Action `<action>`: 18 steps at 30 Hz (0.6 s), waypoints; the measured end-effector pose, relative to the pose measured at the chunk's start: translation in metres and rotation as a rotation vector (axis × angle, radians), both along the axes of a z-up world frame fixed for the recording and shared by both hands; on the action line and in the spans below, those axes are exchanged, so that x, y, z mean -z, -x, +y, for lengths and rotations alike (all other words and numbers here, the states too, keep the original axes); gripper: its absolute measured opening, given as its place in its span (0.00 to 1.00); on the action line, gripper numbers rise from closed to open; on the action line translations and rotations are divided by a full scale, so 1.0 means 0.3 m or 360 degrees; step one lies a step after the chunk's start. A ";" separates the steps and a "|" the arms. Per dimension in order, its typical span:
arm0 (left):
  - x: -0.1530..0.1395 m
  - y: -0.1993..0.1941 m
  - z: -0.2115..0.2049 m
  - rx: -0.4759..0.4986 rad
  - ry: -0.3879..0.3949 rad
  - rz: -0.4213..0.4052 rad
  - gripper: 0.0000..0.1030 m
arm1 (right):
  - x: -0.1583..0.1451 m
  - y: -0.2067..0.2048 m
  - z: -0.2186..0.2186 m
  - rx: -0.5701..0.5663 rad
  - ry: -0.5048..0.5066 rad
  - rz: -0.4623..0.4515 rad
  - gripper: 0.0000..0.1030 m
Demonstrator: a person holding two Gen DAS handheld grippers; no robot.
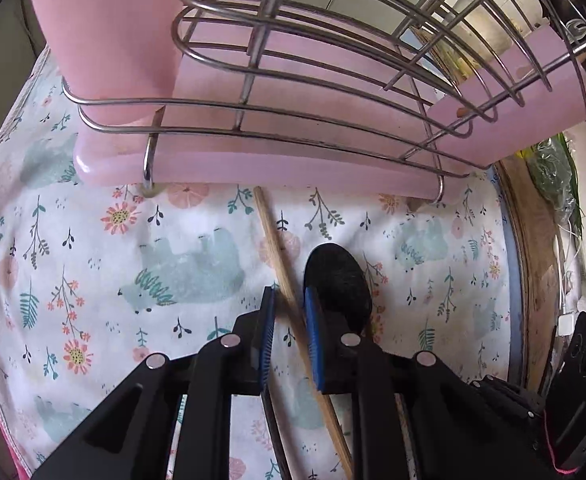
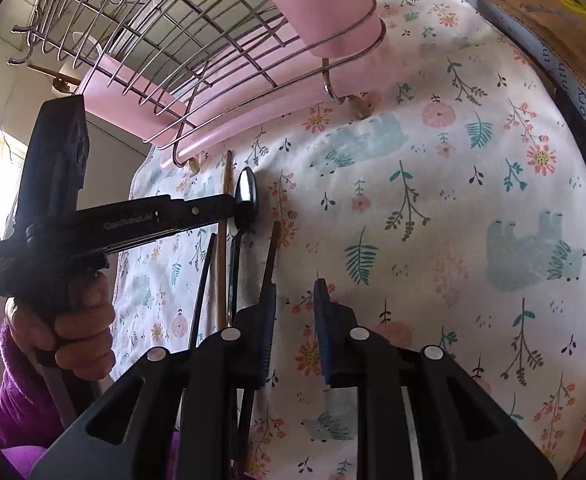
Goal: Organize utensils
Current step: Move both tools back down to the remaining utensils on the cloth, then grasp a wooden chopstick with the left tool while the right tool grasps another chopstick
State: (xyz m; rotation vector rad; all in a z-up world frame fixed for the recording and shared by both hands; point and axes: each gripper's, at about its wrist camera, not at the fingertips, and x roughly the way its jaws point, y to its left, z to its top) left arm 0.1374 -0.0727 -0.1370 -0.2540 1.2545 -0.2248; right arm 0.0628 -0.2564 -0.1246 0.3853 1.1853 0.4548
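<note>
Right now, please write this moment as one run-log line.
left gripper: open, wooden chopstick between its fingers, black spoon beside | right gripper: open, empty, over floral cloth

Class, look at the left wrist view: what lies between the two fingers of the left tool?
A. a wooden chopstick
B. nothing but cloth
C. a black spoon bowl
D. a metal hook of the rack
A: the wooden chopstick runs on the cloth between the left tool's blue pads; the black spoon lies outside them, to the right.
</note>
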 end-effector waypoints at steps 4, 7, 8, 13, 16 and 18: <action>0.000 -0.005 0.000 -0.0020 0.0033 0.0001 0.09 | 0.008 -0.025 0.021 -0.0008 0.0004 0.0021 0.19; -0.019 -0.003 0.039 -0.0045 0.0124 0.0004 0.07 | 0.008 -0.038 0.046 -0.0027 0.0039 0.0018 0.19; -0.030 0.001 0.051 -0.0046 0.0146 -0.0003 0.06 | 0.011 -0.044 0.057 -0.0037 0.0055 0.0022 0.19; -0.081 0.033 0.104 -0.0038 0.0201 -0.0066 0.05 | 0.018 -0.069 0.111 -0.0069 0.0160 0.0021 0.19; -0.112 0.052 0.125 -0.0025 0.0229 -0.0119 0.06 | 0.012 -0.085 0.151 -0.0086 0.0245 0.0007 0.19; -0.127 0.063 0.134 -0.0018 0.0255 -0.0148 0.05 | 0.007 -0.091 0.179 -0.0104 0.0305 -0.0005 0.19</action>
